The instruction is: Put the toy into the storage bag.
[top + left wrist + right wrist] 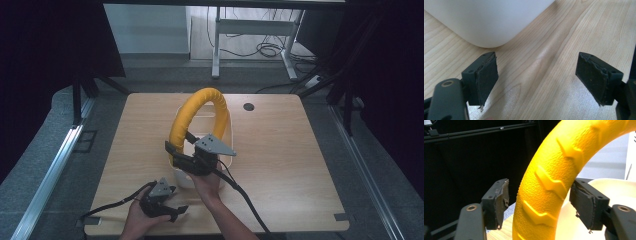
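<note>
Count: one yellow ring (pixel 549 182) between the spread, non-gripping jaws of right gripper (pixel 539 202); one white bin (pixel 489 20) ahead of wide-open, empty left gripper (pixel 537 80).

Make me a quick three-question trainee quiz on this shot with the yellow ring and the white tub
1. True or false: the right gripper clamps the yellow ring.
2. What does the ring stand in? A) white tub B) cardboard box C) metal tray
3. Fill in: the left gripper, jaws open, has nothing between them but the wooden ____.

Key: 1. False: the ring is between the jaws, but there is a gap at the left pad. 2. A. 3. table.
</note>
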### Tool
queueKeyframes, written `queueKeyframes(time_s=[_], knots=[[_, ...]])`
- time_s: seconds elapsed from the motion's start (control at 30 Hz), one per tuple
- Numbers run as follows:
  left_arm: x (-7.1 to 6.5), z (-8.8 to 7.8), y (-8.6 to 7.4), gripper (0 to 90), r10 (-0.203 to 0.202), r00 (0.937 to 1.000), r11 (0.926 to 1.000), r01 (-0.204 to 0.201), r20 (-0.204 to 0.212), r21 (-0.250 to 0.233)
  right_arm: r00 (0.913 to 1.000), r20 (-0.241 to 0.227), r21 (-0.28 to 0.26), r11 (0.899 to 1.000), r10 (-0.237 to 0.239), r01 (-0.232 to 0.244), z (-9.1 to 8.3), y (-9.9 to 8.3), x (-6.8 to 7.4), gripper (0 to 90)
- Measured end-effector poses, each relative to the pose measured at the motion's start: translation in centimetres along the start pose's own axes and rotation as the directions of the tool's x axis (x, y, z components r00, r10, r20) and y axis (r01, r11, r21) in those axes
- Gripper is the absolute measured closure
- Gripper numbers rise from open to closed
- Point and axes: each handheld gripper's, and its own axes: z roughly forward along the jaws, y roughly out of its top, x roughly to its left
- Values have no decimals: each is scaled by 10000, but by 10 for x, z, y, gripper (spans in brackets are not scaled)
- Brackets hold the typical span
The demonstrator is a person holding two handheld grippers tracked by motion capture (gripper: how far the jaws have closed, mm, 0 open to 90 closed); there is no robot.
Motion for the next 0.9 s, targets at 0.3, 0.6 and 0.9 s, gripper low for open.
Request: queueKeyframes(time_s=[0.3, 0.6, 0.9], knots=[[0, 0, 0, 183, 4, 10000, 10000, -4, -23, 24, 9995, -303, -187, 9998, -121, 115, -18, 7, -7, 276], [-1, 0, 0, 183, -42, 10000, 10000, 42, -49, -5, 9996, -170, -193, 9995, -245, 242, -38, 12, -23, 296], [0, 0, 0, 183, -60, 10000, 10000, 60, -66, 6, 9962, 462, -5, 9972, -744, 745, -73, 15, -60, 336]])
